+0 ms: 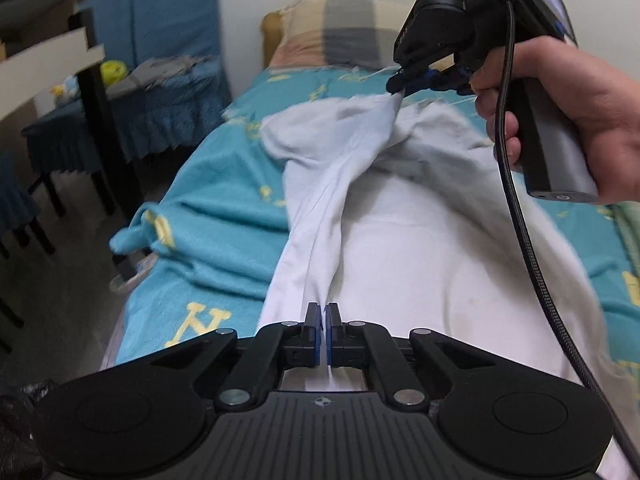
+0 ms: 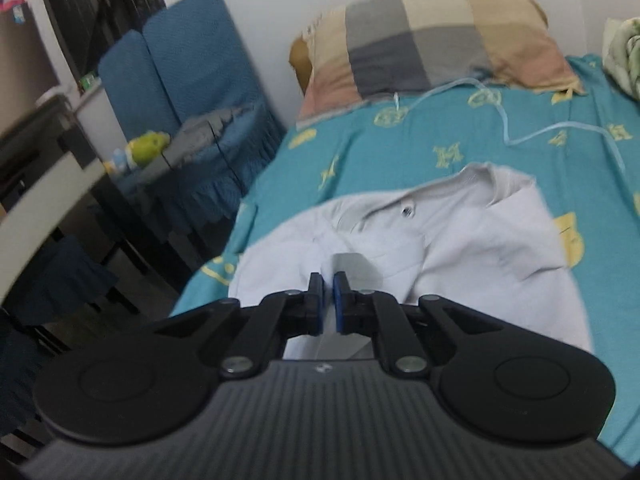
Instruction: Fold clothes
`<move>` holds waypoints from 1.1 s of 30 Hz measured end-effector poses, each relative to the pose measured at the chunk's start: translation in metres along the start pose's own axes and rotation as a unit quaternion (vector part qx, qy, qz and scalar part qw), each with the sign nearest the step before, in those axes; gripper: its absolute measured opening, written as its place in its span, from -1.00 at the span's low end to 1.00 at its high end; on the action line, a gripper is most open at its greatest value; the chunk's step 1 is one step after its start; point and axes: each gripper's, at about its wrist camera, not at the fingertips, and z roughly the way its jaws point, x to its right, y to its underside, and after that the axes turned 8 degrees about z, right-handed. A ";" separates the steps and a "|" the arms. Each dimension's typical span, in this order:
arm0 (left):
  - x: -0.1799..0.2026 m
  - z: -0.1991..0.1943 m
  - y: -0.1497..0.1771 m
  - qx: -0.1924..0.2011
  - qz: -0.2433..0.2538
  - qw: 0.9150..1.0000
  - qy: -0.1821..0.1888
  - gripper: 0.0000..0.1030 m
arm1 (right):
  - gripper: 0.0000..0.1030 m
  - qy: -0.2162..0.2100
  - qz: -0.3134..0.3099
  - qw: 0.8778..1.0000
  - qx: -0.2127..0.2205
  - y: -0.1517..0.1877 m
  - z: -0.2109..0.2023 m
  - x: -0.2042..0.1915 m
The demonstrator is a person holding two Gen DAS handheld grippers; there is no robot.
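Observation:
A white collared shirt (image 1: 400, 216) lies on a bed with a turquoise sheet (image 1: 224, 184). My left gripper (image 1: 324, 312) is shut on the shirt's near edge, with a fold of cloth pinched between its blue pads. My right gripper (image 1: 400, 84), held in a hand, is shut on the far part of the shirt and lifts it into a taut ridge. In the right wrist view the shirt (image 2: 440, 248) shows its collar and a button, and the right gripper (image 2: 328, 284) pinches cloth between its jaws.
A patchwork pillow (image 2: 432, 44) lies at the head of the bed, with a thin clear tube (image 2: 560, 128) on the sheet near it. Blue-covered chairs (image 1: 168, 48) and a dark table (image 1: 48, 64) stand left of the bed. A green blanket (image 2: 628, 52) is at the far right.

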 end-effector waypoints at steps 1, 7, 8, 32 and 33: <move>0.003 -0.007 -0.001 0.008 0.007 1.000 0.001 -0.95 | -0.85 0.005 0.011 1.000 -0.001 0.004 -0.001 0.010; 0.017 -0.020 0.004 0.004 0.021 0.999 0.045 -0.95 | -0.85 0.032 0.074 0.997 -0.010 0.029 -0.009 0.071; 0.019 -0.019 0.005 -0.002 0.024 0.998 0.052 -0.95 | -0.85 0.037 0.085 0.996 -0.012 0.033 -0.011 0.081; 0.040 -0.001 0.016 -0.058 0.046 0.994 0.079 -0.95 | 0.18 -0.046 0.065 0.997 -0.018 -0.009 -0.017 0.091; 0.040 0.000 0.016 -0.059 0.045 0.994 0.080 -0.95 | 0.17 -0.041 0.064 0.997 -0.025 -0.017 -0.003 0.086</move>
